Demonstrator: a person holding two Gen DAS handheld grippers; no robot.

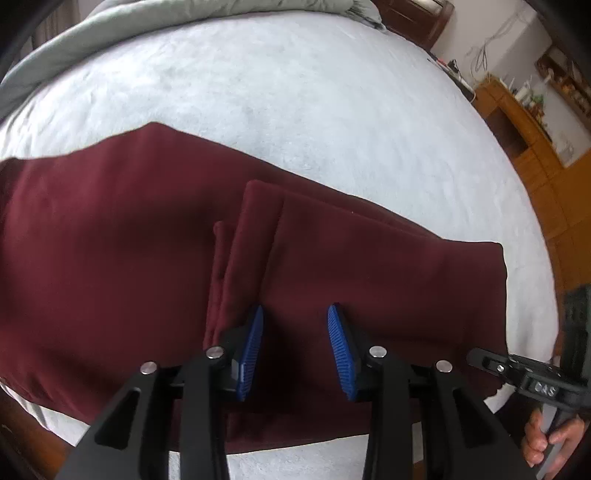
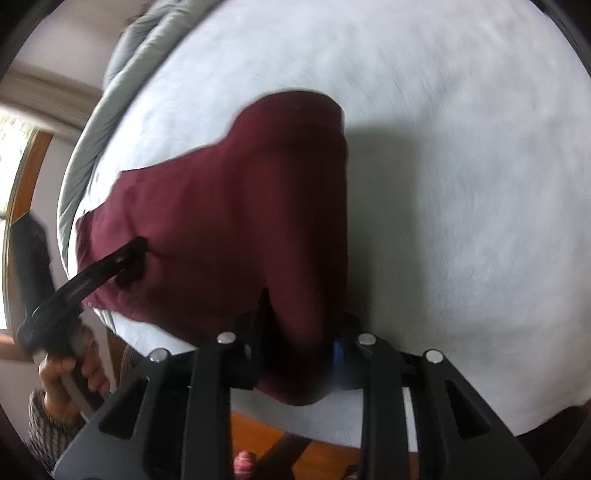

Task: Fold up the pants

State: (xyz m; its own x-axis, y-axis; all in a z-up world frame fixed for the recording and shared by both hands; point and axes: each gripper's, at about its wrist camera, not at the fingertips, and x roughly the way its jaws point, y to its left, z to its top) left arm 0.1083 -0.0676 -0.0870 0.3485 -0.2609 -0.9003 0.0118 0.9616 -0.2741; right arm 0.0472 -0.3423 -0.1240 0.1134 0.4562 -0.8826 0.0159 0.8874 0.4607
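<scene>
Dark maroon pants (image 1: 110, 240) lie on a pale grey bed sheet (image 1: 295, 92), partly folded over with a cuffed leg end on top. My left gripper (image 1: 295, 332) is open, its blue pads (image 1: 255, 350) resting on the cloth near the bed's near edge. My right gripper (image 2: 299, 354) is shut on the folded end of the pants (image 2: 240, 206) and holds it lifted above the sheet (image 2: 461, 184). The left gripper shows in the right wrist view (image 2: 129, 254), tip against the cloth. The right gripper's side shows in the left wrist view (image 1: 524, 373).
A grey duvet (image 1: 184, 11) is bunched along the far side of the bed. Wooden furniture (image 1: 517, 122) and a wooden floor lie to the right. A window (image 2: 14, 177) is at the left. The person's hands hold both gripper handles (image 2: 70, 373).
</scene>
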